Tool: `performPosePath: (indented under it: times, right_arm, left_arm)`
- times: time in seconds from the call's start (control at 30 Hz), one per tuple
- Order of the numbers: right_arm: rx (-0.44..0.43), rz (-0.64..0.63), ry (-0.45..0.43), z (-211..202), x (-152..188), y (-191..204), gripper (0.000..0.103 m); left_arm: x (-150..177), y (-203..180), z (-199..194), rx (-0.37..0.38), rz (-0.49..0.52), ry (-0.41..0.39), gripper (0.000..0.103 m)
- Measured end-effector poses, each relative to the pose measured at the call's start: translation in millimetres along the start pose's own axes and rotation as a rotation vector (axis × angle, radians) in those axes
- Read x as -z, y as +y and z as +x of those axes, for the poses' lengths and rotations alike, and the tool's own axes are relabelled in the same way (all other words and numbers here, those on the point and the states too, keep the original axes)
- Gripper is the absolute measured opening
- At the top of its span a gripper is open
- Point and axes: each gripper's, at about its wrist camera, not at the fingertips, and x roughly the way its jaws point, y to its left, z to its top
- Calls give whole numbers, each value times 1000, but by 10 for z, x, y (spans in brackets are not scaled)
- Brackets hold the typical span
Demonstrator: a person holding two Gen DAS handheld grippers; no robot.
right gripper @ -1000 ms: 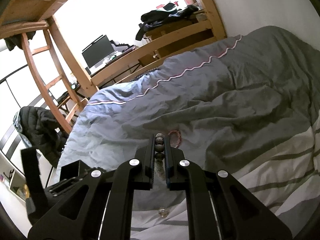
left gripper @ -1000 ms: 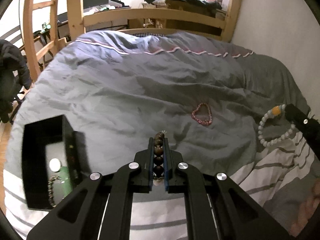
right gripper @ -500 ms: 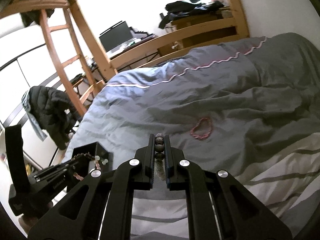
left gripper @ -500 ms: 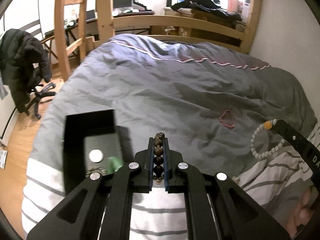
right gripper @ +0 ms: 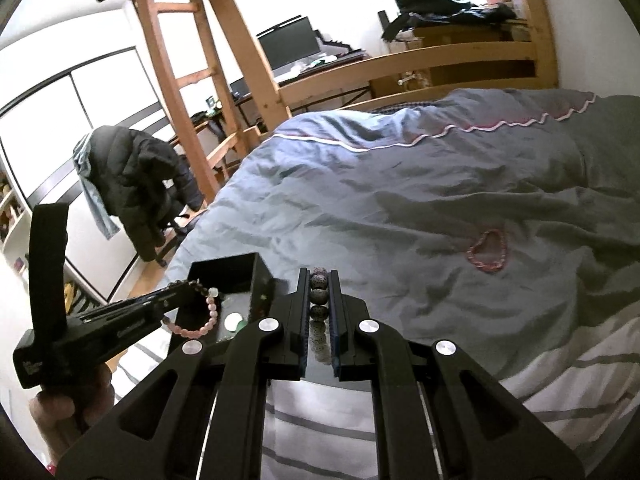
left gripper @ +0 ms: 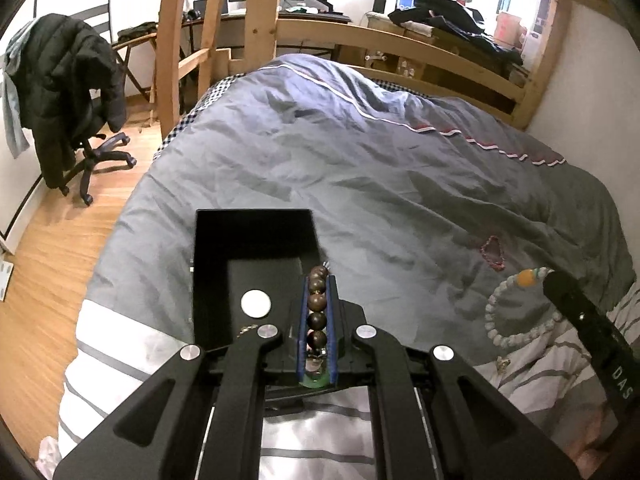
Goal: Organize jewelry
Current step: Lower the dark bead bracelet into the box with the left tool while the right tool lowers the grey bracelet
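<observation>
The left gripper (left gripper: 318,280) hangs above the near right corner of the black box (left gripper: 208,264), its two fingers (left gripper: 304,312) drawn close together and clamping a string of dark brown beads (left gripper: 317,312). Seen from the right wrist, it reaches in from the left toward the box, gripped low on its handle by the left hand (right gripper: 68,404). The right gripper (right gripper: 320,280) sits just right of the box, jaws nearly closed on a speckled bead bracelet (right gripper: 319,304).
</observation>
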Motion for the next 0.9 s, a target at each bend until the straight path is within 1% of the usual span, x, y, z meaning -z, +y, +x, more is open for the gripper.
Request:
performPosePath:
  times: [0.17,0.3,0.4,0.53,0.83,0.9]
  right_arm:
    - [-44,-17,30,208,39,192,9]
    - [-111,-34,45,387,67,418,9]
    - [-146,-41,71,525,111,558,9]
    - [-172,-62,100,662,178,716,9]
    - [-200,-88,153,880,309,868,9]
    - [-205,-89,160,900,327,869,9]
  left_arm:
    - [-18,211,33,-9,-37,11,7]
    - [-22,460,106,28,-94,32,7]
    - [-18,572,187,10,-124,48,7]
    - [-18,636,236,-19,-137,59,7]
    - [-9,768,222,-28,-188,56,7]
    - [-7,791,222,-13,-203,57,7]
